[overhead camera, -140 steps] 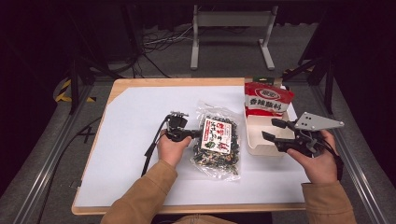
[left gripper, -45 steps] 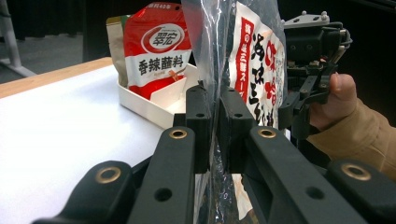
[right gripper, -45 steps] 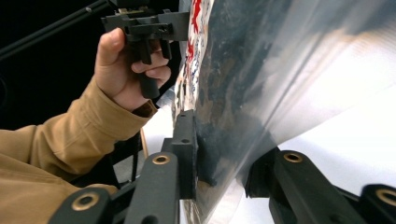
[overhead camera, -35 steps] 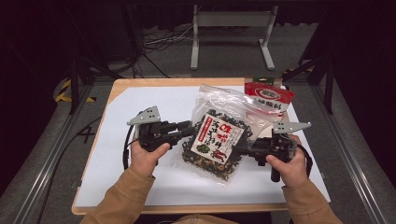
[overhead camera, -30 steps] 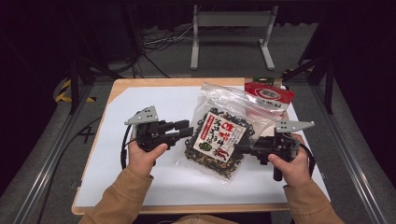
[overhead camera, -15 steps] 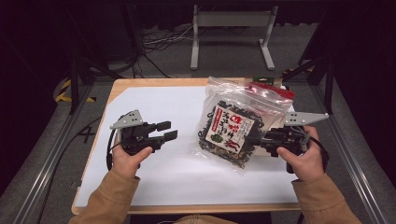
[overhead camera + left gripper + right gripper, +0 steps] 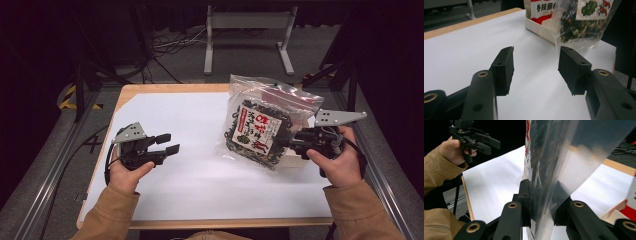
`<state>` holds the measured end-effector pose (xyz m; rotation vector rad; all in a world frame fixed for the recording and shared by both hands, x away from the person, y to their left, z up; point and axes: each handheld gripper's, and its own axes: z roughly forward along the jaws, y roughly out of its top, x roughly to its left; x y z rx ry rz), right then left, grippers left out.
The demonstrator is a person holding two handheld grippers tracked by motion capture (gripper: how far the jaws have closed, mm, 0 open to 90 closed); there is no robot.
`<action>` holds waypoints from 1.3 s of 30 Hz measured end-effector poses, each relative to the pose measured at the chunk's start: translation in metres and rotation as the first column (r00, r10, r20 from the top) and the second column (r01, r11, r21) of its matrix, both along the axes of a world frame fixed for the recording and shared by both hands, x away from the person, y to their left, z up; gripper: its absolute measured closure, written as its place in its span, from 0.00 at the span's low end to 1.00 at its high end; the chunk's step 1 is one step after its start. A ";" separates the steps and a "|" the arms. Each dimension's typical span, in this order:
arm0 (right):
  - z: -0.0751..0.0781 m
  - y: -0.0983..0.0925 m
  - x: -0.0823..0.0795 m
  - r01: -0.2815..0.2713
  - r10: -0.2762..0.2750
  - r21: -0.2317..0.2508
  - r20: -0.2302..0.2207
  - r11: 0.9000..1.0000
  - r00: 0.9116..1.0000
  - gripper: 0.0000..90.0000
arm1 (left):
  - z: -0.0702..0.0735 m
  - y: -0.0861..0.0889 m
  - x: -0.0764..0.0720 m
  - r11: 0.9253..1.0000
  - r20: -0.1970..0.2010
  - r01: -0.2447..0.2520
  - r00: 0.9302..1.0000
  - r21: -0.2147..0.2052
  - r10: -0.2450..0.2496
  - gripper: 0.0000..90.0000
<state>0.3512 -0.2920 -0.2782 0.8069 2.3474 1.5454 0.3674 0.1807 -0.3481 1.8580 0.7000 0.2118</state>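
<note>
The right gripper (image 7: 289,142) is clamped on the right edge of a clear zip bag of dried seaweed snack (image 7: 260,127), which hangs tilted above the white table sheet (image 7: 200,185) at about three o'clock of the table. In the right gripper view the two black jaws press the bag's clear film (image 7: 549,182) from both sides, with the bag rising edge-on between them. The bag's red and white label faces the high camera; its sealed top points toward one o'clock. Behind the bag, at about two o'clock of the table, a white tray (image 7: 541,28) holds a red and white snack packet (image 7: 540,10), seen in the left gripper view just beside the hanging bag (image 7: 584,22).

The left gripper (image 7: 167,144) sits at about nine o'clock of the table, well apart from the bag, pointing toward three o'clock. Its jaws stand apart with nothing between them, and they have just been opening; in the left gripper view only the bare white sheet (image 7: 469,47) lies between the pads. The left hand (image 7: 127,167) wraps the gripper's body from below, a tan sleeve (image 7: 107,215) running to the bottom edge. The right hand (image 7: 337,160) holds its gripper near the table's right edge, the grey three-cornered plate (image 7: 337,117) on top.
</note>
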 end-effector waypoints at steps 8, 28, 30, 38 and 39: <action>0.015 -0.011 0.003 0.036 -0.035 -0.030 0.023 0.999 0.999 0.81 | -0.006 0.010 0.004 1.000 -0.036 -0.027 0.999 0.012 0.027 0.50; 0.041 -0.034 0.011 0.062 -0.057 -0.067 0.078 0.996 0.995 0.81 | -0.011 0.022 0.006 0.999 -0.060 -0.049 0.997 0.021 0.051 0.46; 0.043 -0.036 0.012 0.067 -0.060 -0.078 0.091 0.995 0.994 0.81 | -0.012 0.023 0.005 0.998 -0.063 -0.053 0.997 0.026 0.054 0.46; 0.046 -0.043 0.020 0.056 -0.037 -0.122 0.154 0.991 0.987 0.81 | -0.014 0.029 0.000 0.997 -0.062 -0.073 0.995 0.018 0.074 0.46; 0.046 -0.044 0.021 0.055 -0.035 -0.124 0.161 0.991 0.986 0.81 | -0.014 0.030 -0.001 0.997 -0.064 -0.078 0.995 0.014 0.078 0.46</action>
